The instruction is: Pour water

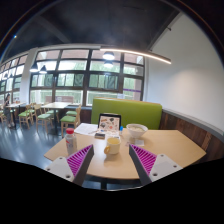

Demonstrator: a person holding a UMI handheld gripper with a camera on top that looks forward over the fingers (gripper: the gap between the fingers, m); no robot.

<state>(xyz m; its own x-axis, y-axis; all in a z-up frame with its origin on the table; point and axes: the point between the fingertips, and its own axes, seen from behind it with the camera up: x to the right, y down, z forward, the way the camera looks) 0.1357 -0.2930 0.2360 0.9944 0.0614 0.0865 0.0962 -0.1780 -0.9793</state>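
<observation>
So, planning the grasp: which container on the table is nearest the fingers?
The yellowish cup, between the open fingers; the white bowl and reddish cup stand beyond, off to either side.

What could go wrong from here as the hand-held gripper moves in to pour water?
1. The hand-held gripper is open with the yellowish container between its fingers; an off-centre close could tip it.
2. The white bowl and red-topped bottle stand close by on the table; a wide swing might knock them.
</observation>
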